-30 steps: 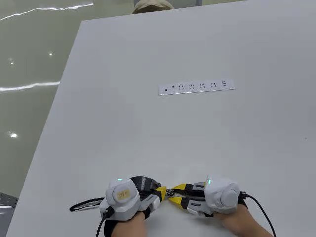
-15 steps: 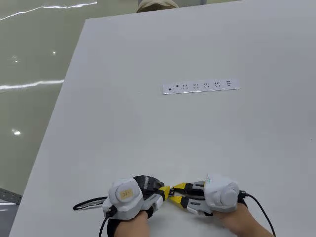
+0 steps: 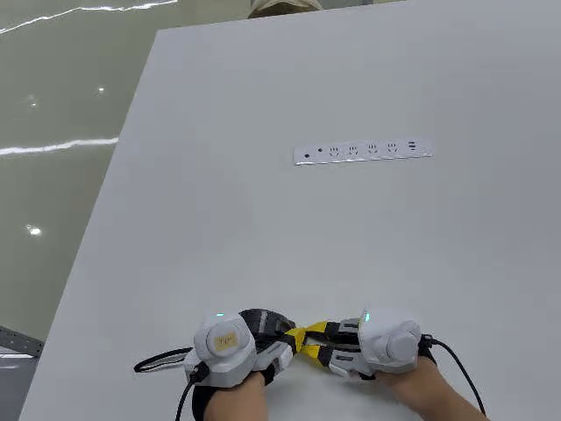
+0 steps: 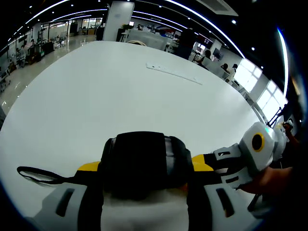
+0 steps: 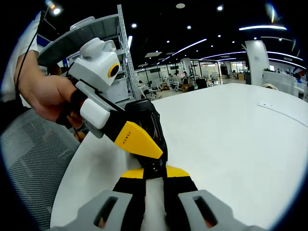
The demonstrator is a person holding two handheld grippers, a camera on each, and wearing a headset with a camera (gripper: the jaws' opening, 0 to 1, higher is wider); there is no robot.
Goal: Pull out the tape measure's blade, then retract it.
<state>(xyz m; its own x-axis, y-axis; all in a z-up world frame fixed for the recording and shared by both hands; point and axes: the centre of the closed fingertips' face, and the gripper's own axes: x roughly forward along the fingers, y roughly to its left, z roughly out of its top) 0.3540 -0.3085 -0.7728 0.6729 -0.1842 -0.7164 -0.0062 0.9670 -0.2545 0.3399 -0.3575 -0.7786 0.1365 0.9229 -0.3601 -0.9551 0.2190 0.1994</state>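
Observation:
My left gripper [image 3: 280,337] is shut on a black tape measure [image 3: 260,323] near the table's front edge; its case [image 4: 144,161] sits between the yellow pads [image 4: 89,167]. My right gripper [image 3: 308,340] meets it from the right. In the right gripper view the right gripper [image 5: 154,169] has its black-and-yellow jaws pressed together on the blade's tip at the mouth of the tape measure [image 5: 147,118]. No length of blade shows between the case and the jaws. A black wrist strap [image 3: 159,360] trails left from the case.
A white power strip [image 3: 364,151] lies flat mid-table, well beyond the grippers. The white table [image 3: 263,219] stretches far ahead; its left edge drops to a glossy floor. A cable [image 3: 456,364] runs from the right gripper. A mesh chair [image 5: 29,159] stands beside the table.
The head camera has shifted, moving the whole picture slightly. The two grippers stay together at the tape measure, with the small gap between their jaws now closed up.

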